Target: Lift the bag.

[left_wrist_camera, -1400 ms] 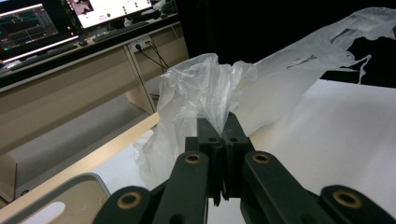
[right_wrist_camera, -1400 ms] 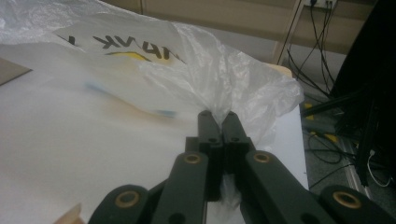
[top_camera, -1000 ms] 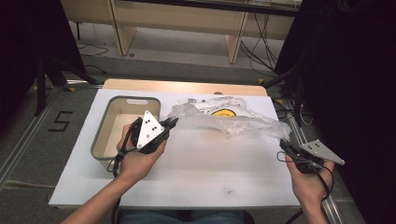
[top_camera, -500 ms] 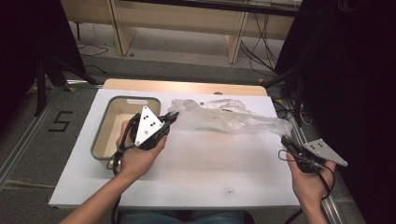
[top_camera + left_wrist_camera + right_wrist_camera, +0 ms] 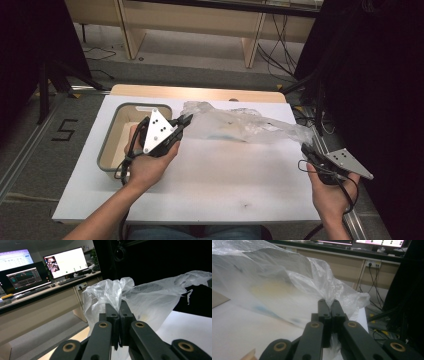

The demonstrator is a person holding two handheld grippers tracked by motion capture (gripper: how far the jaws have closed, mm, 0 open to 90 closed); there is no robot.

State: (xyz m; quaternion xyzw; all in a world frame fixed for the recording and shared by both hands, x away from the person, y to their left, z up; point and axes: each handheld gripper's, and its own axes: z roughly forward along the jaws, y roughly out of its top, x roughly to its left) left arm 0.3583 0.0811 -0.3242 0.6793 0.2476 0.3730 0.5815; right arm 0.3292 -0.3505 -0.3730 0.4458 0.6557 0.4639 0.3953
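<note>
While the clear plastic bag (image 5: 240,125) hangs stretched across the upper middle of the high view, it is pinched at both ends: one bag, held taut between two grippers, its belly sagging toward the white surface (image 5: 215,185).

Contents: something pale with a yellowish patch shows through the film (image 5: 268,288); too blurred to name or count.

Left gripper (image 5: 186,120), centre-left of the high view: fingers together, clamped on a bunched corner of the bag. The left gripper view confirms this, with the film gathered right at the finger ends (image 5: 119,305) and billowing above them.

Right gripper (image 5: 306,148), right edge of the high view: fingers likewise together on the bag's other end, the film caught between them in the right gripper view (image 5: 329,302).

Step in hand, as I judge it: the bag is lifted and spread between both hands, likely to carry it over or tip out what it holds.

Next move calls for: keeping both pinches firm, moving both hands together so the thin film neither tears nor slips, and steering toward the bin (image 5: 111,150) if that is the goal.

Count:
- bags, one
- grippers, two
- hands, two: left hand (image 5: 147,162), right hand (image 5: 327,192)
- bins, one, grey-rimmed, at left of the surface, just behind the left hand
- surfaces, one
</note>
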